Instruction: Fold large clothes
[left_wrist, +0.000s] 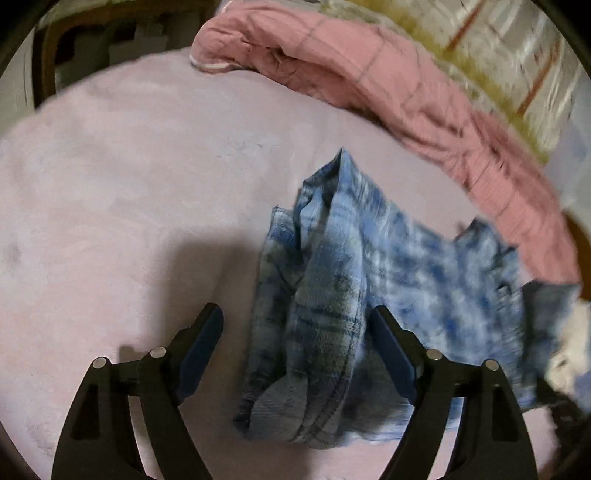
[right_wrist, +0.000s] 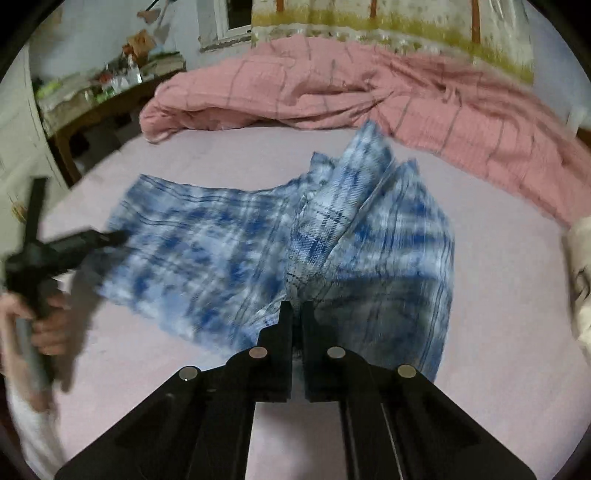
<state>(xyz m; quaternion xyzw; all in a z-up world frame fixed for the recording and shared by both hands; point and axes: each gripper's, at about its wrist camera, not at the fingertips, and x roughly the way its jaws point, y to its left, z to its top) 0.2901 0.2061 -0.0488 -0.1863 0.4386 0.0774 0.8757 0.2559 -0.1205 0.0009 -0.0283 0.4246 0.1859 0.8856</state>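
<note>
A blue and white plaid garment (right_wrist: 207, 254) lies crumpled on the pale pink bed sheet (right_wrist: 498, 295), with its left part spread flat. A ridge of the cloth rises to my right gripper (right_wrist: 296, 308), which is shut on it near the garment's front edge. In the left wrist view the same garment (left_wrist: 332, 295) lies bunched between the fingers of my left gripper (left_wrist: 295, 328). That gripper stands open just above the cloth, pads apart from it. From the right wrist view the left gripper (right_wrist: 110, 238) shows at the garment's left edge, held by a hand (right_wrist: 48, 325).
A bunched pink checked duvet (right_wrist: 332, 85) runs along the far and right side of the bed. A wooden table (right_wrist: 99, 99) with clutter stands at the back left. A cream object (right_wrist: 580, 280) sits at the right edge. Bare sheet (left_wrist: 110, 184) lies left of the garment.
</note>
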